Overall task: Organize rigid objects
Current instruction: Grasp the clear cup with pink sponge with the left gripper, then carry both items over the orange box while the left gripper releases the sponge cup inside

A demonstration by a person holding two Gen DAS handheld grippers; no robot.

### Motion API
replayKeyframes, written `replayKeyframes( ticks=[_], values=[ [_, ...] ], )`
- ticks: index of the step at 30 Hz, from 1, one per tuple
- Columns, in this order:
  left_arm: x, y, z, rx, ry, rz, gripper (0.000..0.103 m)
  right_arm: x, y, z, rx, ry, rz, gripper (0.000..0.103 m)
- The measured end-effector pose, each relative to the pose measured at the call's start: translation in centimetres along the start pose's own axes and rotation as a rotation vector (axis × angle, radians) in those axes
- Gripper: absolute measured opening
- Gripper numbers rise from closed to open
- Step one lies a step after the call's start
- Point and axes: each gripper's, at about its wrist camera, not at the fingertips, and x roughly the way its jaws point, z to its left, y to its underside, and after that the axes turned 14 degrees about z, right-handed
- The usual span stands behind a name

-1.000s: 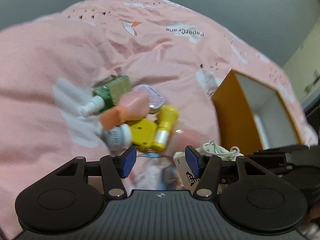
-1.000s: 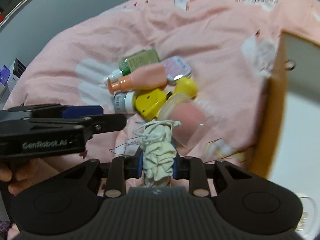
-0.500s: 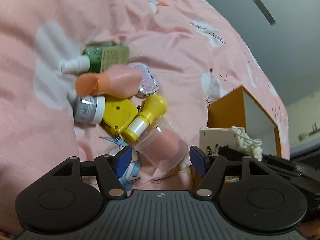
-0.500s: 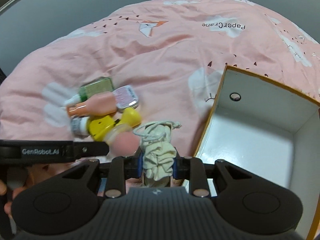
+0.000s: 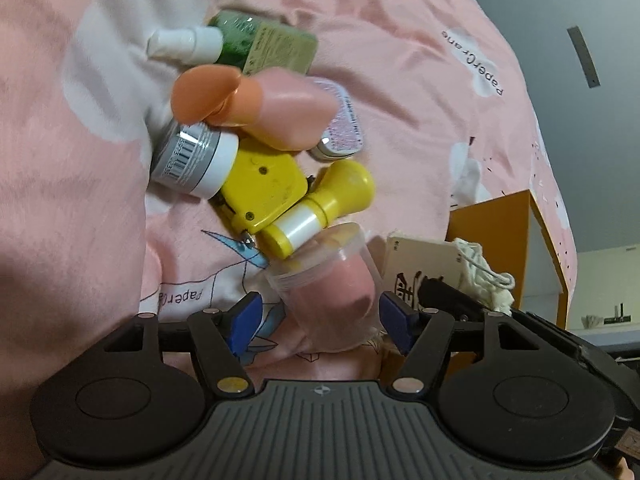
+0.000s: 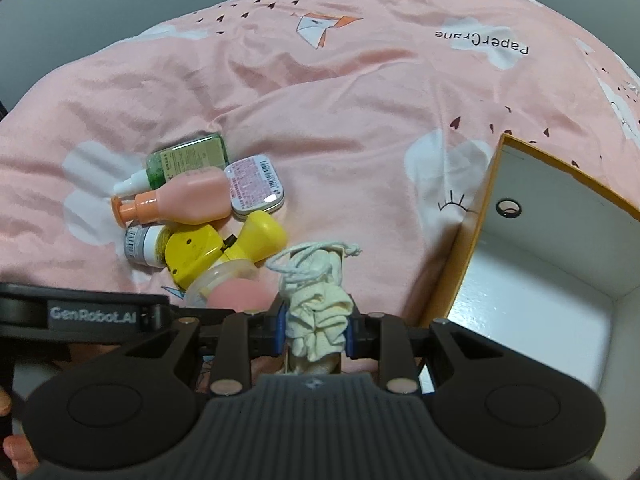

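Nearby, clear jar between left gripper fingers, bottles behind.

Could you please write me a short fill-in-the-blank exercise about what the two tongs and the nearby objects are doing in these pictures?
1. The right tongs are shut on a cream drawstring ____.
2. The left tongs are ____ around the clear plastic jar.
3. The orange box has a ____ interior.
4. The peach bottle has an ____ cap.

Answers: pouch; open; white; orange

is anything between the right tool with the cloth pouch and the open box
Nothing visible does. The right tool is shut on the cloth pouch, and the orange box lies just to its right, opening toward it. Only bare pink bedding fills the gap; the bottle pile sits left.
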Motion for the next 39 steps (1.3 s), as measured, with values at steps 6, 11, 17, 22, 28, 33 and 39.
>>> replayKeyframes(
  ticks=[6,11,17,22,28,33,39],
  values=[
    [0.9,-0.6,0.6,-0.047,0.023,-0.012,0.084,0.2,-0.5,0.1,-0.035,0.014,0.021,0.025],
    [1.4,-0.9,-0.6,0.016,0.000,-0.031,0.077,0.3,-0.4,0.5,-0.055,0.032,0.024,0.026],
    [0.7,-0.3,-0.8,0.056,0.003,-0.059,0.076,0.1,-0.1,0.7,-0.057,0.036,0.021,0.025],
    [-1.2,1.0,-1.9,0.144,0.004,-0.123,0.074,-1.1,0.7,1.1,-0.051,0.024,-0.010,0.025],
    [-3.6,2.6,-4.1,0.276,0.005,-0.224,0.068,-3.8,1.8,0.7,-0.027,0.025,-0.074,0.026],
    [-5.3,3.8,-5.9,0.379,0.009,-0.292,0.067,-6.5,3.2,-0.5,0.019,-0.005,-0.128,0.026],
    [-6.0,5.9,-9.2,0.536,0.006,-0.357,0.067,-10.1,5.2,-2.1,0.076,-0.020,-0.203,0.026]
  ],
)
